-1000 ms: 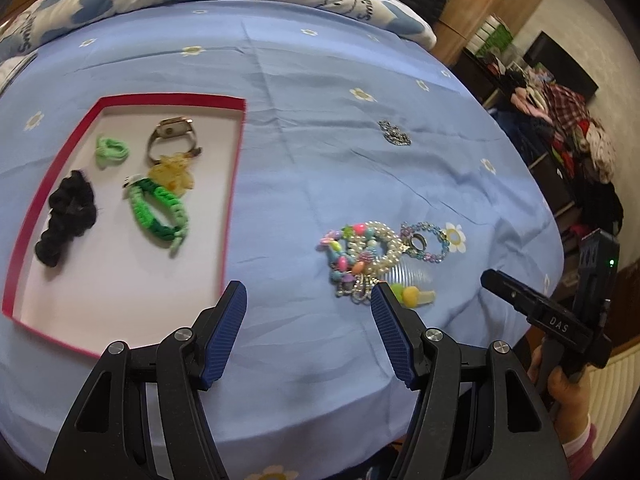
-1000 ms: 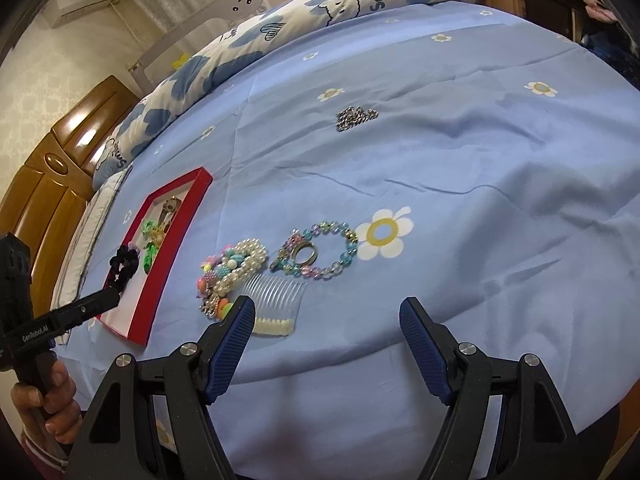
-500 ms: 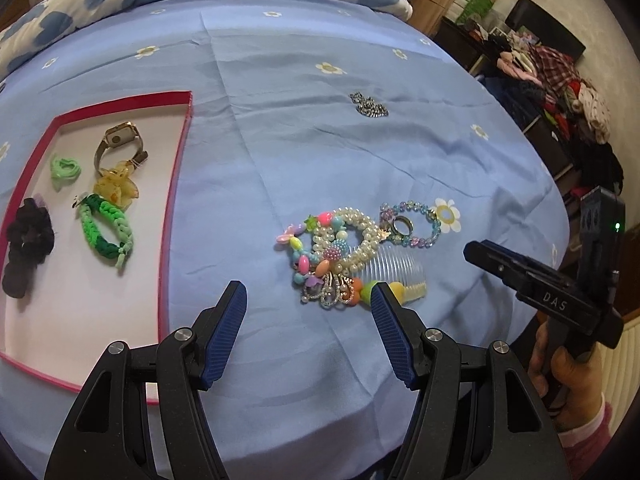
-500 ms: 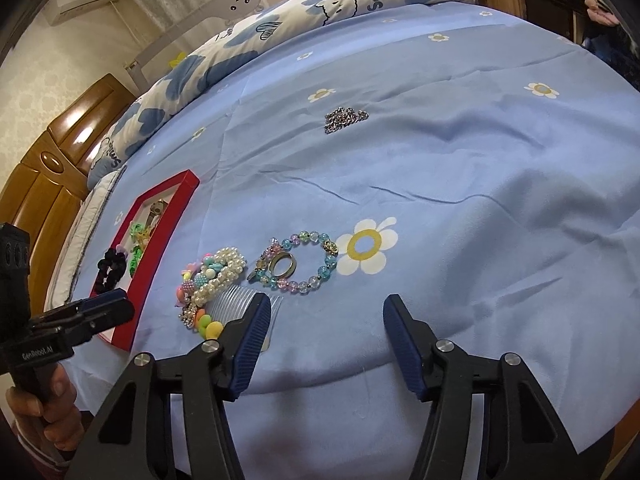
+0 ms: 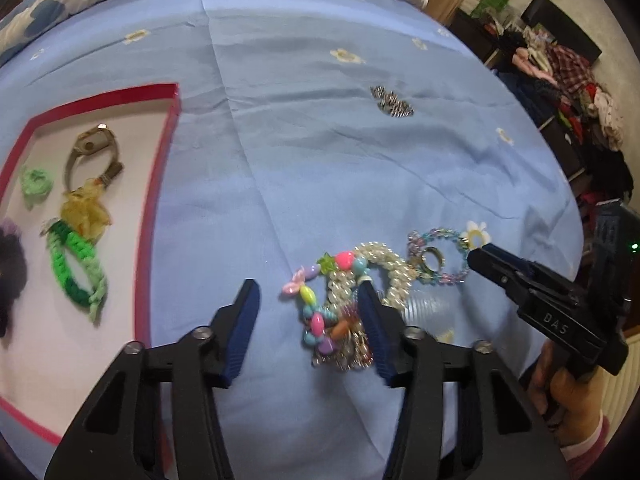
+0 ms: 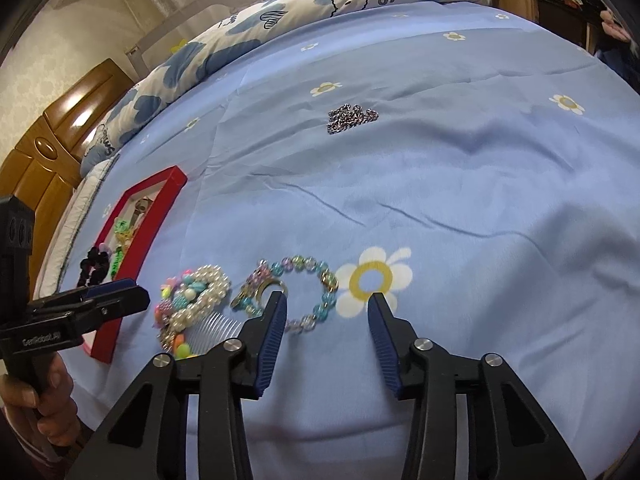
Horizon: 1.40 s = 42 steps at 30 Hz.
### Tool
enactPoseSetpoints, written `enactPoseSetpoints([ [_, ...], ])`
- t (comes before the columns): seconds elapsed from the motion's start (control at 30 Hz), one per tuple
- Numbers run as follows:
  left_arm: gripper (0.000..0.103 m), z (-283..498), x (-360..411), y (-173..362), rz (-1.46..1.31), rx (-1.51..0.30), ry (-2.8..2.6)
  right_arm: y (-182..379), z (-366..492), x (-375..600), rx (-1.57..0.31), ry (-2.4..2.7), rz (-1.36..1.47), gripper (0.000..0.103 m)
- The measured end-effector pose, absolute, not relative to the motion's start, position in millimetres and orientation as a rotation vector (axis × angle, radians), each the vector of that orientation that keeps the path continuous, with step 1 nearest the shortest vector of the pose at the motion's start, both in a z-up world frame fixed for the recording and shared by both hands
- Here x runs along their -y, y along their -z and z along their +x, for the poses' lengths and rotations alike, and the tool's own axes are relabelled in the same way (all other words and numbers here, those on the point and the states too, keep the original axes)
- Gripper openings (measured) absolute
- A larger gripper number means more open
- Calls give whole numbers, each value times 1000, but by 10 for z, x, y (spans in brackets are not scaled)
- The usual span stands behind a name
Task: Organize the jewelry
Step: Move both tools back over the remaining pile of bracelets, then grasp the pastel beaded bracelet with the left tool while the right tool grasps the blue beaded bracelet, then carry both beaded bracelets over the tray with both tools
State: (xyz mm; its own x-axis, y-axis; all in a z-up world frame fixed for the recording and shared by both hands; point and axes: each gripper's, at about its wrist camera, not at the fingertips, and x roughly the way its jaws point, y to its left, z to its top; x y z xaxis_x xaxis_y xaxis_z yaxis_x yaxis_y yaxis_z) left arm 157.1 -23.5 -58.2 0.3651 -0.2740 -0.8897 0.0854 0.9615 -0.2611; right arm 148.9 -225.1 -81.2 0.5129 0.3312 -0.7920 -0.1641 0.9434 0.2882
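A heap of bead and pearl bracelets [image 5: 344,300] lies on the blue sheet, with a clear comb [image 5: 428,312] and a pastel bead bracelet holding a ring [image 5: 438,256] to its right. My left gripper [image 5: 308,292] is open, low over the heap's left part. My right gripper [image 6: 326,306] is open over the pastel bracelet [image 6: 304,292], beside the printed flower. The red-rimmed tray [image 5: 170,128] at left holds a watch [image 5: 92,152], green braided bracelet [image 5: 76,268] and hair ties. A small silver chain [image 5: 392,106] lies farther back.
A patterned duvet [image 6: 320,0] lies along the far side of the bed. A wooden headboard [image 6: 44,148] stands at left in the right wrist view. Clothes and dark furniture [image 5: 580,92] crowd the room past the bed's right edge.
Both grippers moved forward and down toward the jewelry. The left one now straddles the bead heap's left part; the right one narrowed its jaws and reached the pastel bracelet.
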Motion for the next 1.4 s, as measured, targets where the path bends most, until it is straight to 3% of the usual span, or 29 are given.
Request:
enactPoseSetpoints([
  [0.2, 42, 1643, 423, 759, -88, -1213, 257, 921, 1603, 2118, -1002, -295, 111, 39],
  [0.27, 26, 1624, 462, 763, -65, -1206, 270, 943, 1610, 2067, -994, -292, 78, 38],
  [0.33, 17, 1618, 473, 768, -60, -1208, 280, 959, 1610, 2036, -984, -283, 51, 29],
  [0.37, 17, 1602, 458, 762, -66, -1204, 284, 963, 1615, 2038, -981, -277, 47, 15],
  [0.4, 16, 1600, 443, 755, -72, -1200, 286, 966, 1620, 2054, -981, -273, 51, 8],
  [0.77, 15, 1405, 176, 429, -169, -1135, 312, 726, 1527, 2207, -932, -315, 188, 7],
  [1.23, 15, 1348, 14, 643, -157, -1167, 239, 569, 1391, 2000, -915, -370, 190, 7],
  [1.3, 9, 1351, 16, 648, -151, -1163, 238, 573, 1377, 1993, -917, -372, 192, 7],
  [1.4, 9, 1336, 32, 605, -152, -1144, 259, 573, 1357, 1980, -918, -376, 194, 7],
])
